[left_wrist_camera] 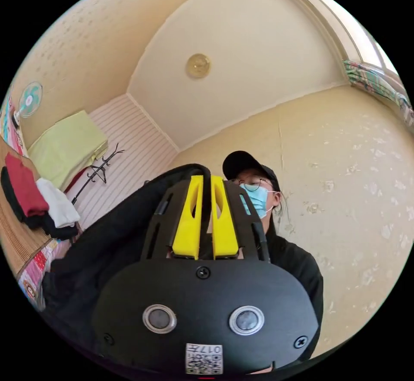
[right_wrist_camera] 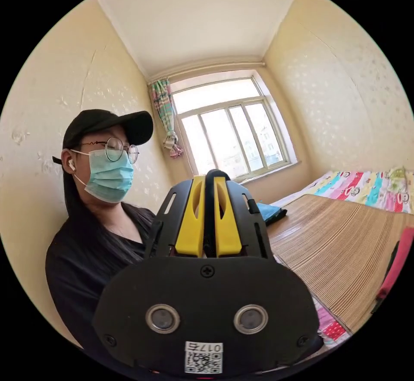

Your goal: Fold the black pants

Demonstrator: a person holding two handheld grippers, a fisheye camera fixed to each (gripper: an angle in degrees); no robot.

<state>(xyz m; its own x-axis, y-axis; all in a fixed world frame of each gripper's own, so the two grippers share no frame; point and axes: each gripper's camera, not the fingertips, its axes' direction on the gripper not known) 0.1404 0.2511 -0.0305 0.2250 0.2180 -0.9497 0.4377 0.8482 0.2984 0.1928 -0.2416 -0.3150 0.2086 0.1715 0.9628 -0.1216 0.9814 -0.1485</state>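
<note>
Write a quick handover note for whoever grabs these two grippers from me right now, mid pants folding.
Left gripper: jaws shut on the black pants, which drape away to one side of it.
Right gripper: jaws shut on a dark strip of fabric, apparently the same pants.
Both are held up high, pointing toward ceiling and walls, in front of the person.
Done: pants gripped at two points and lifted.
Left: lay them on the woven mat and fold.

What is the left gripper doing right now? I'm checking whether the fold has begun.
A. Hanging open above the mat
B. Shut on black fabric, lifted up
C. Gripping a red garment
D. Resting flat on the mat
B: the left gripper has its yellow jaws closed on the black pants, which drape off it with the ceiling behind.
</note>
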